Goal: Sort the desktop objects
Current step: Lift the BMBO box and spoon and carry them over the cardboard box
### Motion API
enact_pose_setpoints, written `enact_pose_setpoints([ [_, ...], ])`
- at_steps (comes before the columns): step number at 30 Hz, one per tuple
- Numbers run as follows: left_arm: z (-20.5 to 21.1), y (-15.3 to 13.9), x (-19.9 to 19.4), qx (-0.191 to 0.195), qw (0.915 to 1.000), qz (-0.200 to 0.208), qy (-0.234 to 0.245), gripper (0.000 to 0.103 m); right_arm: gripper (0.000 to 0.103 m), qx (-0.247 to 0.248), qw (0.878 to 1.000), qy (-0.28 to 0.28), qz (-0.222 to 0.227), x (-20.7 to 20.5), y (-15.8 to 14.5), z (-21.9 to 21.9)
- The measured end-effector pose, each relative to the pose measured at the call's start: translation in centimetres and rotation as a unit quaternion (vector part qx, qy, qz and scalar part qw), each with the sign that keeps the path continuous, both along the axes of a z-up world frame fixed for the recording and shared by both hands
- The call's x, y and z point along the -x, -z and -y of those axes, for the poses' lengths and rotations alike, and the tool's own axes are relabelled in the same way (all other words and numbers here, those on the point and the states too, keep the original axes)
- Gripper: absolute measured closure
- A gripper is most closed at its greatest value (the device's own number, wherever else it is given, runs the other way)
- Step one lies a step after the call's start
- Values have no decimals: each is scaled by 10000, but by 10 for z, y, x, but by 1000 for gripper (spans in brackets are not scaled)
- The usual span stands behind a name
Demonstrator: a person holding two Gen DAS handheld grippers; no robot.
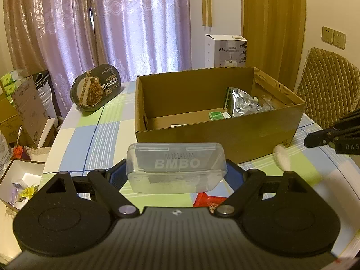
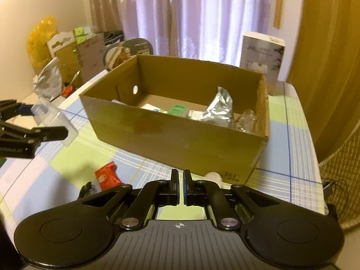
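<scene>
Gripping one clear plastic case between its two fingers, the left gripper holds it above the checked tablecloth, just before one open cardboard box. The right gripper has fingers pressed together, empty; one red packet lies near.

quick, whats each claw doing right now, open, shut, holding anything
Left claw: shut on the clear plastic case, held above the table in front of the cardboard box.
Right claw: shut, holding nothing.
</scene>
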State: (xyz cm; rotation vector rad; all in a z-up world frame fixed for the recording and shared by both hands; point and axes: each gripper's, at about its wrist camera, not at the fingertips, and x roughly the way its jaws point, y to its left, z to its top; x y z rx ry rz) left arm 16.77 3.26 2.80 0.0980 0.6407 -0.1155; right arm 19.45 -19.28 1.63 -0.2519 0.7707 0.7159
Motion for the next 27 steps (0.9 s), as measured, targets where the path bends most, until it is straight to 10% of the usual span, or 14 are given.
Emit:
enact_pose_setpoints([
  [6,4,9,2,18,9999,-112,55,18,93,254,9992,242,-215,-11,28,16],
  [8,5,13,1,43,9998,-154,68,18,63,278,9987,339,-249,-14,36,20],
  [10,7,16,-1,56,9998,-180,87,18,55,264,9984,408,-283,-16,43,23],
  [27,22,30,-20,246,9990,-315,191,18,54,5,9944,987,-385,-60,89,-3],
])
